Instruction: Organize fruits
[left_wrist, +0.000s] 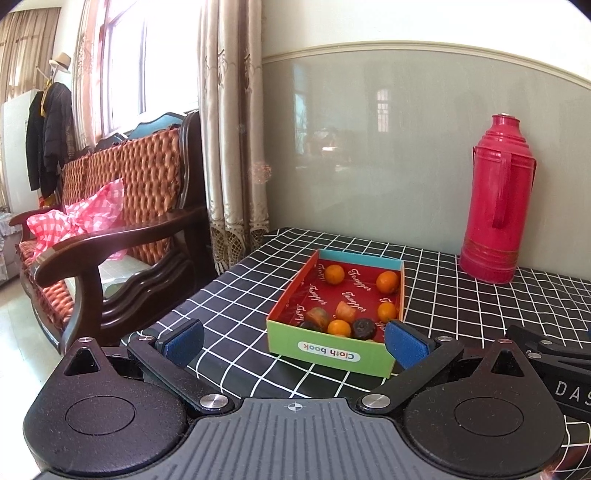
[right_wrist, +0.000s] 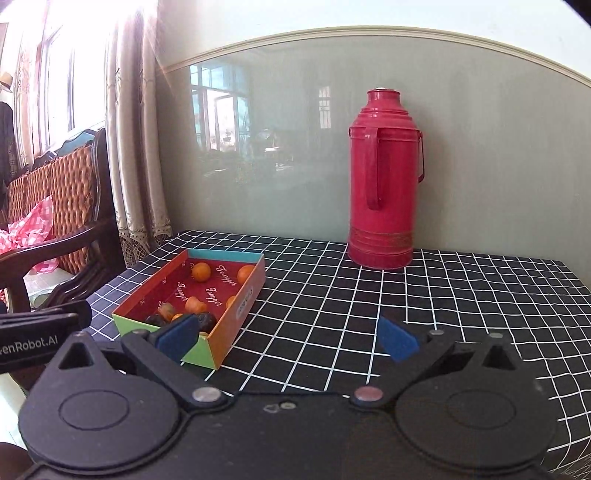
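A shallow cardboard box (left_wrist: 328, 354) with a green "Cloth book" front and red lining sits on the checked tablecloth (left_wrist: 240, 306). It holds several small oranges (left_wrist: 334, 274) and dark fruits (left_wrist: 364, 328). My left gripper (left_wrist: 293, 341) is open and empty just in front of the box's near wall. My right gripper (right_wrist: 290, 338) is open and empty, to the right of the box (right_wrist: 236, 314), its left pad (right_wrist: 177, 334) overlapping the box's near corner in view. The fruits also show in the right wrist view (right_wrist: 201, 272).
A tall red thermos (left_wrist: 496, 206) stands at the back of the table by the grey wall; it also shows in the right wrist view (right_wrist: 382, 181). A wooden sofa (left_wrist: 110, 206) with a pink checked cloth stands left of the table. Curtains (left_wrist: 232, 147) hang beside it.
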